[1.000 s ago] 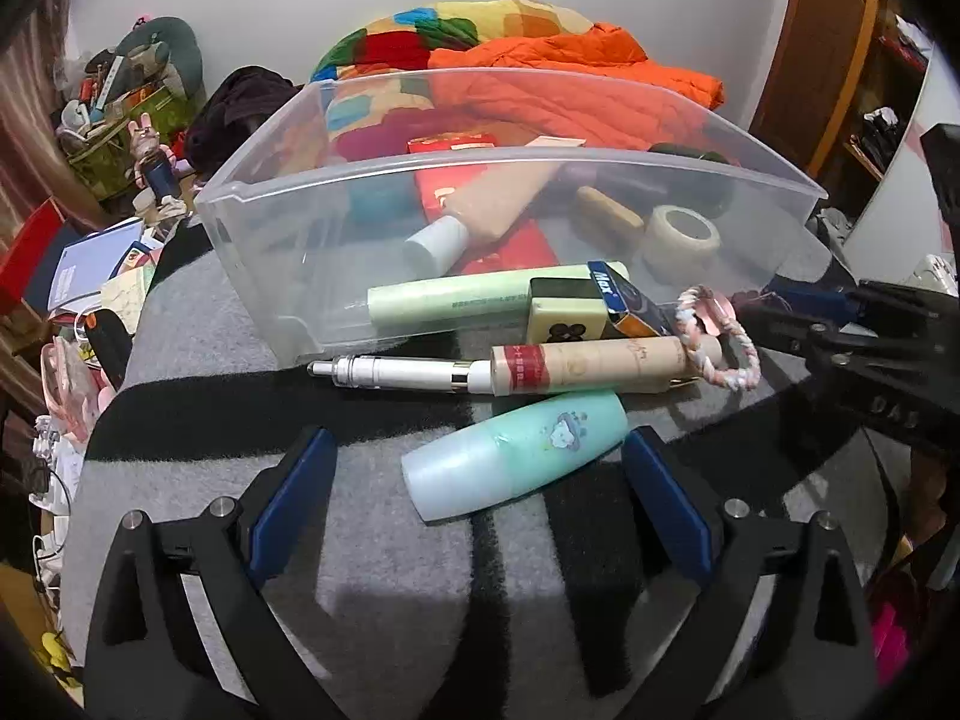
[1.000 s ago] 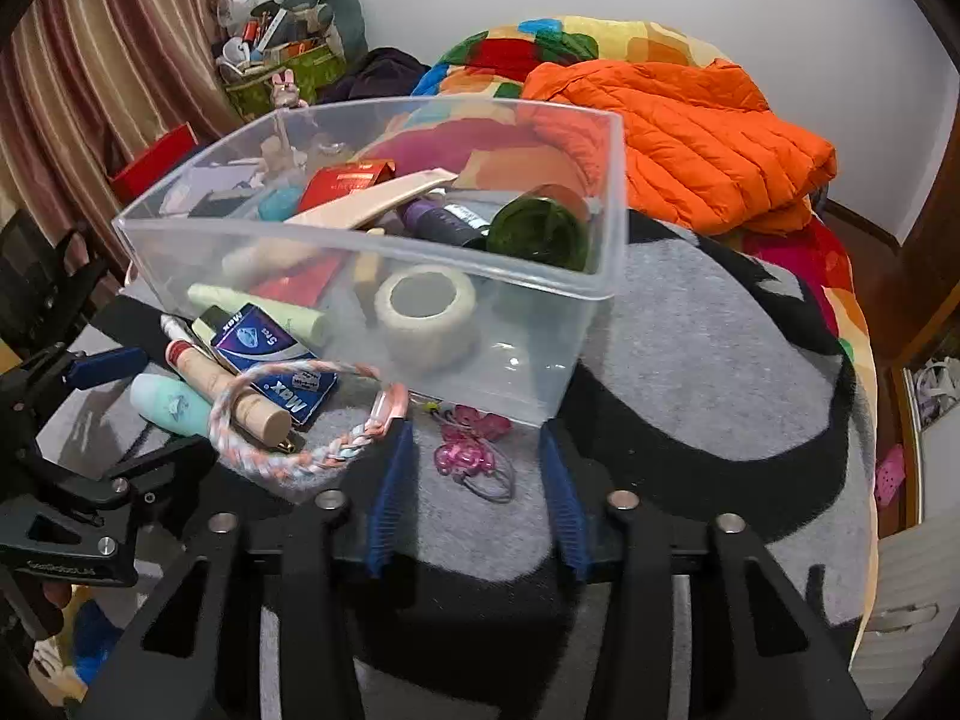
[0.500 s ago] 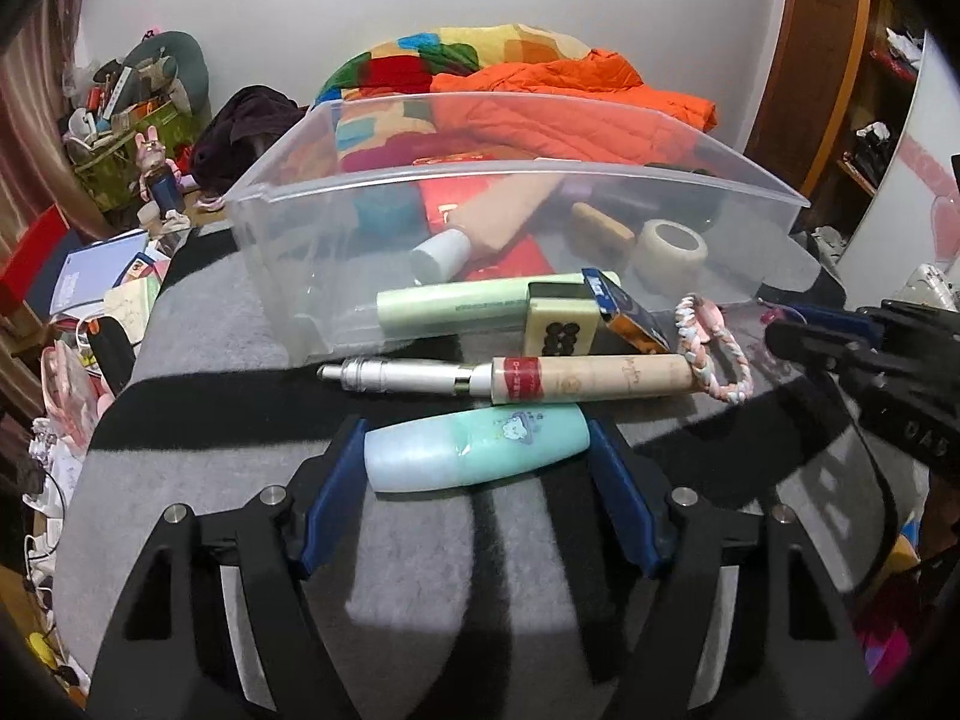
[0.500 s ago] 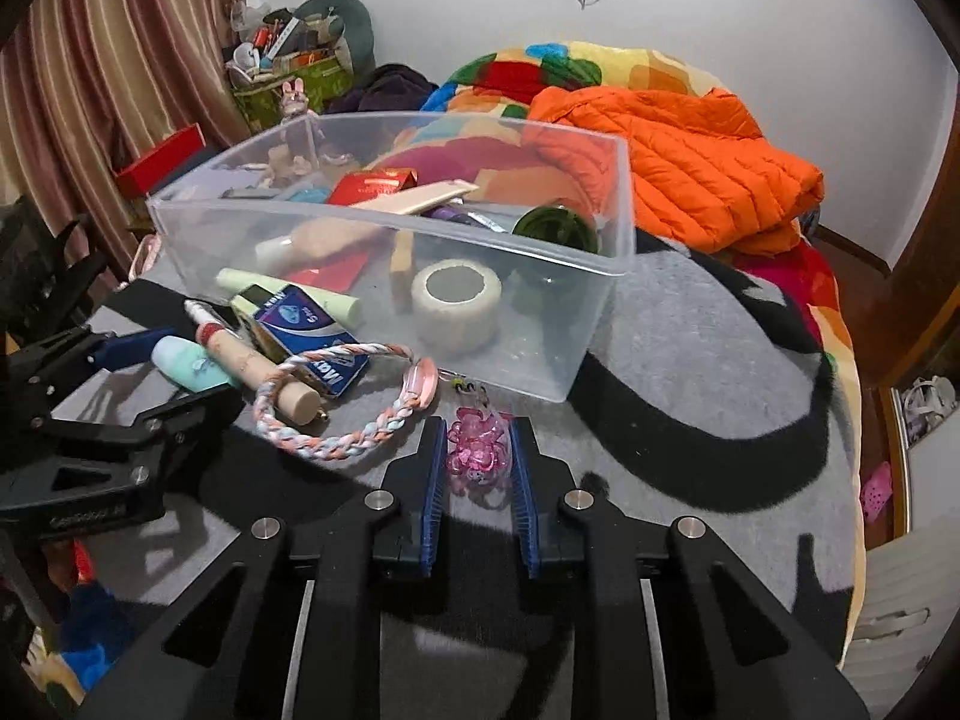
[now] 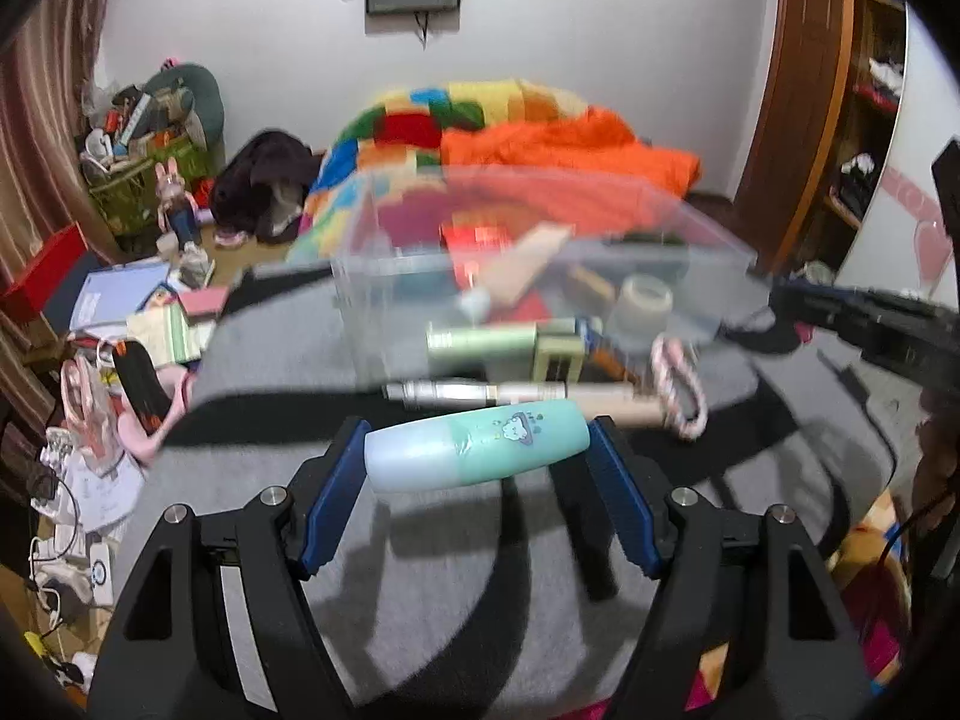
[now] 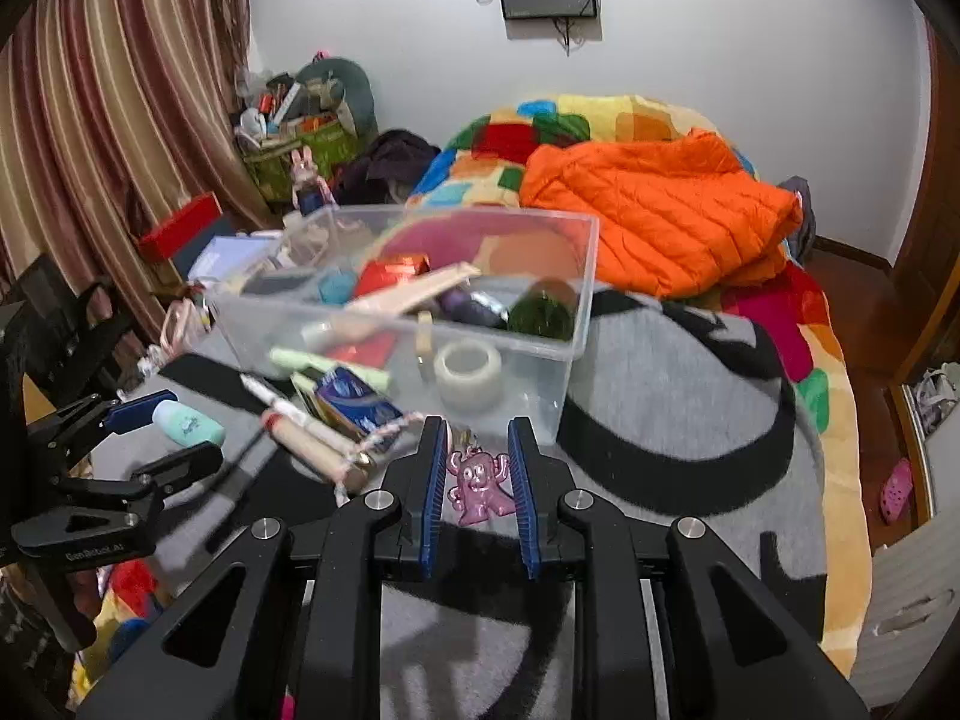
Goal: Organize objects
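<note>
Clamping a teal bottle [image 5: 474,450] endwise, the left tool [image 5: 477,468] clears neighbours; the right tool [image 6: 478,480], nearly closed, pinches a pink charm [image 6: 478,483], both bound for the clear bin [image 6: 576,276].

Pink charm [image 6: 478,483] — between closed jaws

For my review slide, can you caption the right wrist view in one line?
Right gripper shut on a pink figure keychain in front of the clear bin.
</note>
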The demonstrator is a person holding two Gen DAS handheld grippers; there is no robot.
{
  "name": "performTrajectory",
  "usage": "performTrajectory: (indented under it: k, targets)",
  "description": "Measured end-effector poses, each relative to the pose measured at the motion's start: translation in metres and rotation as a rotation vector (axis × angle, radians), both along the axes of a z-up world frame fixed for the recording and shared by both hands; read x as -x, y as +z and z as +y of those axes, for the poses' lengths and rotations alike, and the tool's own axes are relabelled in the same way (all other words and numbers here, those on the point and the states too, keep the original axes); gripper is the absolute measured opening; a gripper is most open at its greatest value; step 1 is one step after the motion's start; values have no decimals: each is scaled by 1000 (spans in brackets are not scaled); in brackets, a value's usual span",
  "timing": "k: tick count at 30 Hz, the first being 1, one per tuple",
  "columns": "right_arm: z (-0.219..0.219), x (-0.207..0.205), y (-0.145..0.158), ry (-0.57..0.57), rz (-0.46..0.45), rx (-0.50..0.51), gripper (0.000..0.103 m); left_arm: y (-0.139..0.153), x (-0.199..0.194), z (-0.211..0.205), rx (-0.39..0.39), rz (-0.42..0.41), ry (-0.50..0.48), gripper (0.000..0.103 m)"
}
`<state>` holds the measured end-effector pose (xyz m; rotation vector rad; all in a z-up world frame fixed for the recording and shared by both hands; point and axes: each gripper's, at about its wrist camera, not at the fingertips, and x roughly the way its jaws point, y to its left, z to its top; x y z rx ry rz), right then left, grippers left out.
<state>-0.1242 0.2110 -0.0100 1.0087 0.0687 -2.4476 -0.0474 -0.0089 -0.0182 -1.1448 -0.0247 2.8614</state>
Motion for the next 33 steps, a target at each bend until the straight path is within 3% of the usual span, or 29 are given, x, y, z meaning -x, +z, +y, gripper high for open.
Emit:
performTrajectory:
  k: [10,20,26,33]
  targets:
    - [4,2,39,-11,79,70,19,42,25,-7,-23,114,12,73]
    - [-6,29,79,-40,171,144,19,48,79,-2,-13,98,-21,73]
    - [-21,51,67,-41,132,125,19,32,104,-3,-28,37,-32,73]
    - [-31,79,19,-36,1,59,19,13,123,-1,-42,-28,-50,73]
